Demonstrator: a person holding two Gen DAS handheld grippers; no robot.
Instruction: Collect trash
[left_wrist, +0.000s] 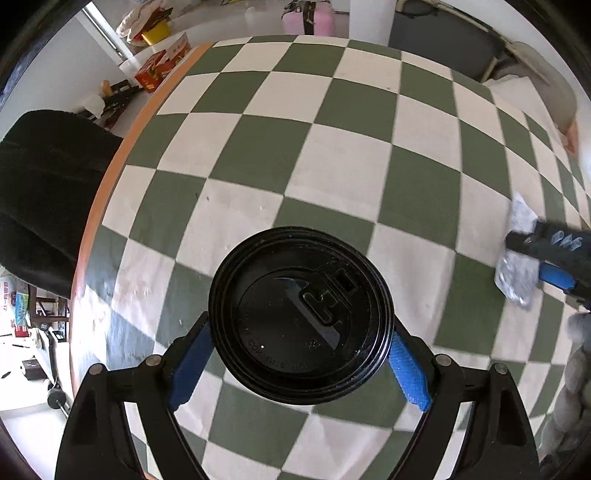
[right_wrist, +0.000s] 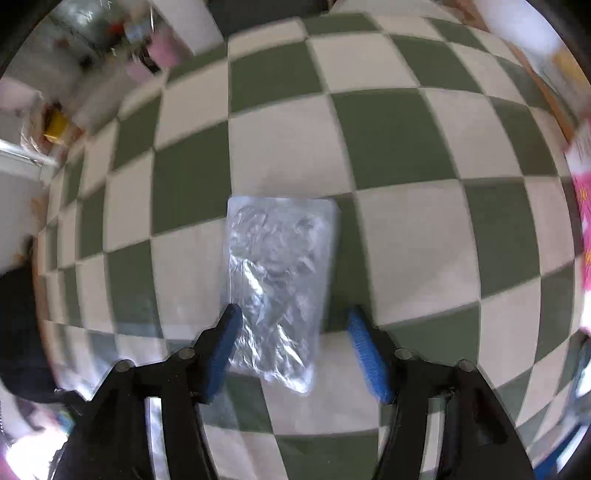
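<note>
My left gripper (left_wrist: 301, 334) is shut on a cup with a black plastic lid (left_wrist: 301, 314), seen from above, its blue pads (left_wrist: 408, 373) pressing both sides. A clear crinkled plastic bag (right_wrist: 277, 284) lies flat on the green and white checkered tablecloth (right_wrist: 406, 236). My right gripper (right_wrist: 293, 314) is open, its blue fingers (right_wrist: 365, 350) on either side of the bag's near end, just above it. In the left wrist view the bag (left_wrist: 517, 273) and the right gripper (left_wrist: 532, 254) show at the right edge.
The table's orange edge (left_wrist: 122, 155) runs along the left, with a black chair back (left_wrist: 40, 192) beside it. Boxes (left_wrist: 155, 70) and clutter stand beyond the far left corner. A pink package (right_wrist: 583, 206) lies at the right edge. A grey braided cushion (left_wrist: 569, 387) sits low right.
</note>
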